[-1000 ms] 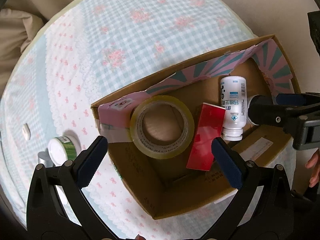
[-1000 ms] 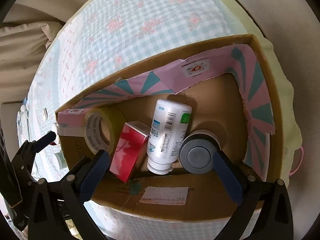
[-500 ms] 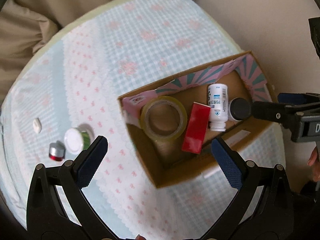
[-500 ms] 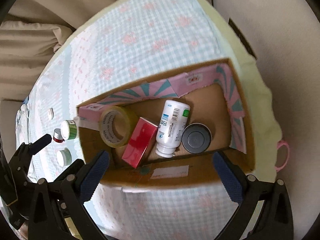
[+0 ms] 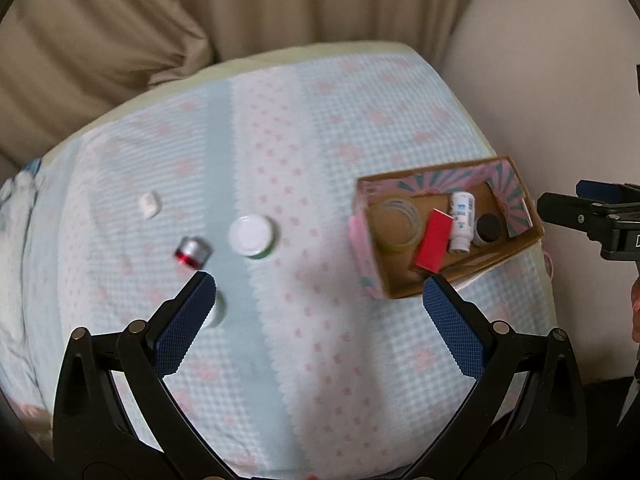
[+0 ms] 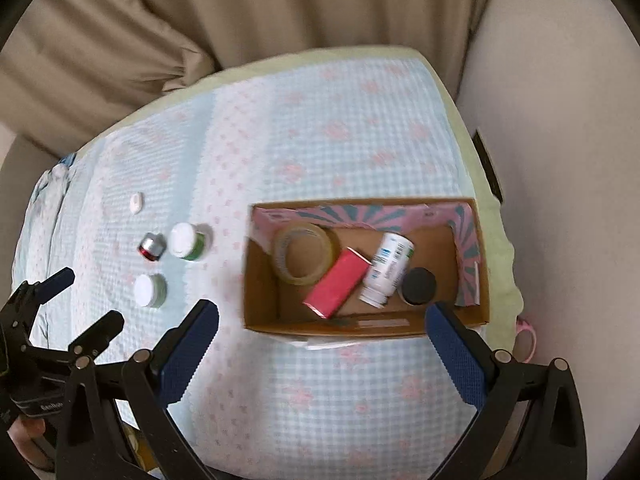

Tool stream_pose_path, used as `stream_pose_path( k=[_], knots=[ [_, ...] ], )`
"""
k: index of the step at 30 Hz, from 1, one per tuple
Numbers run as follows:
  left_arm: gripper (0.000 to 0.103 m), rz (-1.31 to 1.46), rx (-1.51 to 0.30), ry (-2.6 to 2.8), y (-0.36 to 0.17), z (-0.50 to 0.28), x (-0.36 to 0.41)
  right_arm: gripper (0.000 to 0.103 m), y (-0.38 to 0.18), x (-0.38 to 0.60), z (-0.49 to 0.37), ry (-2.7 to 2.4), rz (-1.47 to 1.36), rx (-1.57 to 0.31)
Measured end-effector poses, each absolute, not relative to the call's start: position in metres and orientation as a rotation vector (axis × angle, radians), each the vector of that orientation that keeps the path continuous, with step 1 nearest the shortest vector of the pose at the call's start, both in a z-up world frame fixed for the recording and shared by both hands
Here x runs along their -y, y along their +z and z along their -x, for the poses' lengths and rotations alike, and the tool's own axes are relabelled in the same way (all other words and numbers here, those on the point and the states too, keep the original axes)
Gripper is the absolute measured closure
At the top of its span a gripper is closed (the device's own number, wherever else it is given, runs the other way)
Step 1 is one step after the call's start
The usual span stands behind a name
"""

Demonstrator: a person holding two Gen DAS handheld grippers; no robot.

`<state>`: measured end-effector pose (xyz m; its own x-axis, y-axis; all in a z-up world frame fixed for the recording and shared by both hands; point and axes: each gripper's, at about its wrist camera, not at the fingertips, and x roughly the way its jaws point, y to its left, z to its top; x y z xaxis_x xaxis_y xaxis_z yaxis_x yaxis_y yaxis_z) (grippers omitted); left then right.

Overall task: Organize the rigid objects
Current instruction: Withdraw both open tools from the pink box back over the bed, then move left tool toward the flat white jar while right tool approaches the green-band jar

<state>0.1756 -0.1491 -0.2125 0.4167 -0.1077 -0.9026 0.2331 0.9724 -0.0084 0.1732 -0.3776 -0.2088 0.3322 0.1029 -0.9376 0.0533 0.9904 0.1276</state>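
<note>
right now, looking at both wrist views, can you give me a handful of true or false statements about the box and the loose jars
1. The tape roll lies inside the cardboard box. True.
2. The red box sits on the cloth outside it. False: it lies in the box, between the tape roll and the white bottle.
3. Both the left hand-held gripper and the right hand-held gripper are open and hold nothing. True.
4. The green jar is already packed. False: it stands on the cloth left of the box, beside the small red jar.
5. The dark round lid is in the box. True.
</note>
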Motion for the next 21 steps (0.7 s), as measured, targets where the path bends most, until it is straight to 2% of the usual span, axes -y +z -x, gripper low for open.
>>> stream_pose_path(
  k=[10,16,21],
  knots=[
    [0.0,0.0,-1.047,-0.068,-0.202,-0.141,0.027,0.0,-0.17,0.283,-0.165,0.13,-0.121,-1.03],
    [0.0,0.074,-1.054,-0.012,-0.223,-0.135,-0.03,0.0,-0.178,0.226,-0.18,0.173,-0.039,-1.009],
    [0.0,0.047,-1.048,0.015,-0.252,-0.138,-0.055,0.0,-0.208,0.186,-0.201,0.207,0.006,-1.024]
  ],
)
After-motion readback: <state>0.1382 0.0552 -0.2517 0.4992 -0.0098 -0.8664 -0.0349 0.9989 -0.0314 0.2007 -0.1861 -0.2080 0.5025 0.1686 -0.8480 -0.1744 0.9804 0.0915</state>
